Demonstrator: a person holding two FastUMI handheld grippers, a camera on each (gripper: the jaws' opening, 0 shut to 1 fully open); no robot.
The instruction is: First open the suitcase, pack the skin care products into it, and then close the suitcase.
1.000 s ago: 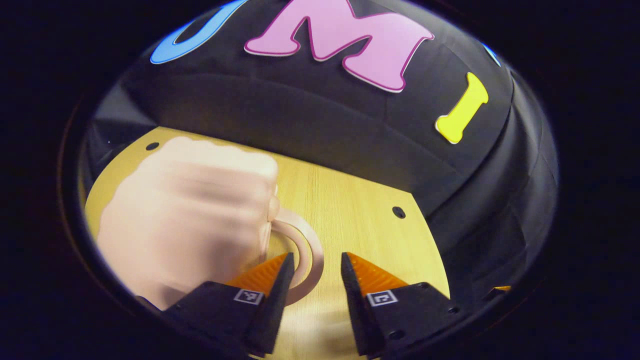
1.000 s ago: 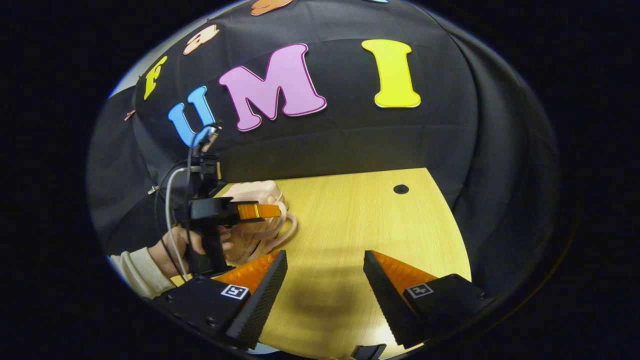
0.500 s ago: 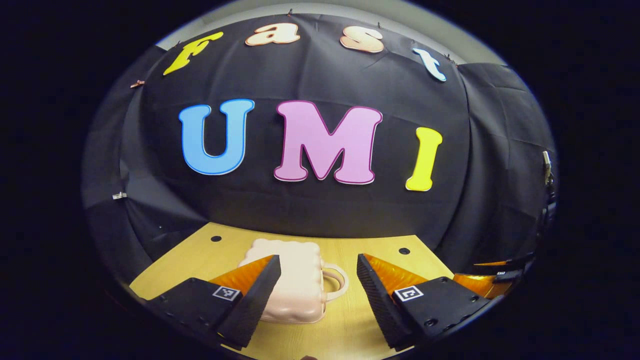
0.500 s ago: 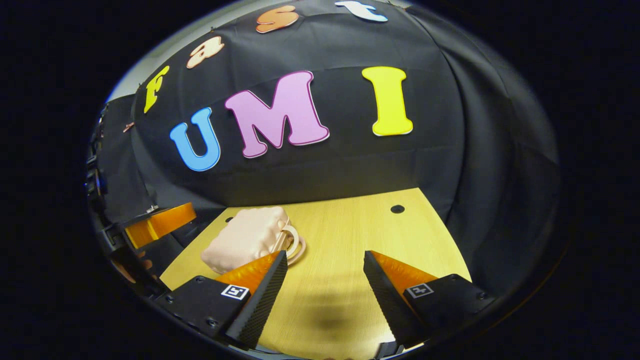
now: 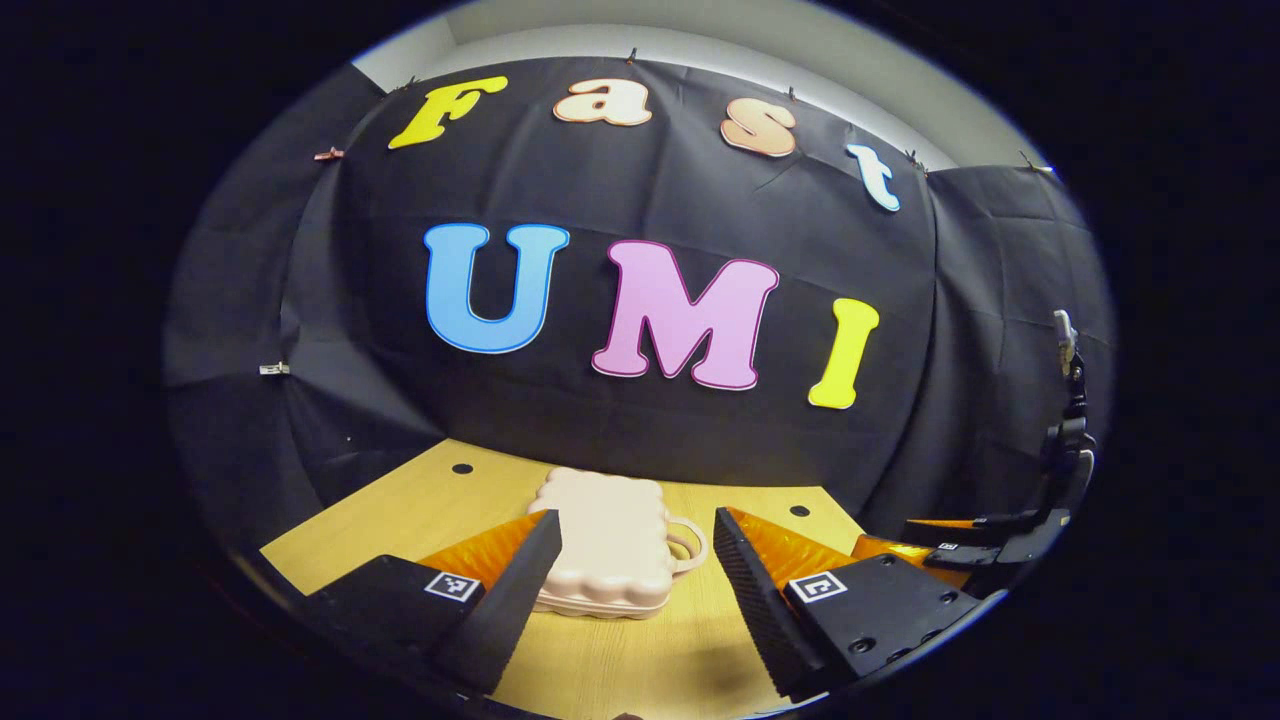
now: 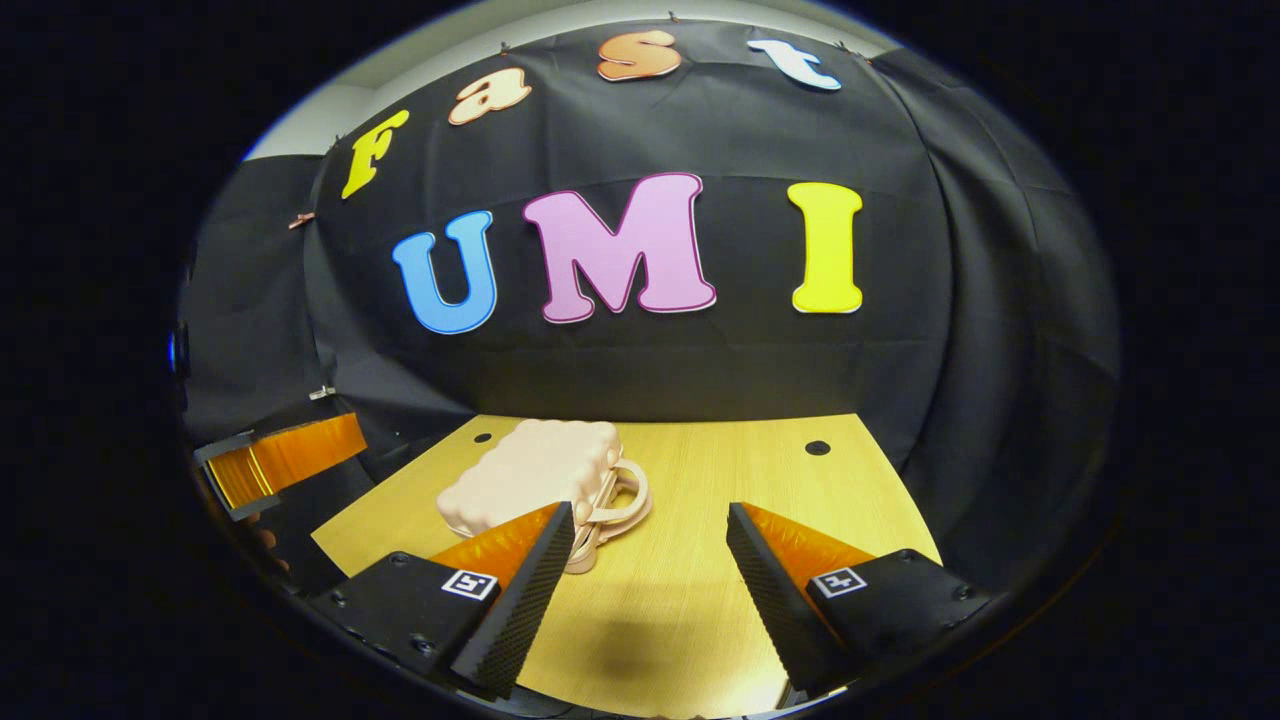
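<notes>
Closed suitcase (image 5: pixel 608 540) lies flat on the desk (image 5: pixel 400 510), both grippers held back from it with fingers apart.

The left gripper (image 5: pixel 635 575) hides the suitcase's near left corner in the left gripper view, and in the right gripper view the right gripper (image 6: pixel 650 575) covers its near edge — the latch side is hard to make out. The suitcase is small, pale pink, with a scalloped edge and a looped handle (image 6: pixel 625 495) on its right end; its two shells sit together, and it lies toward the desk's far side, near the black cloth. The right gripper's fingers also show cut off at the right rim of the left gripper view, the left gripper's at the left rim of the right gripper view. Neither gripper touches anything.
</notes>
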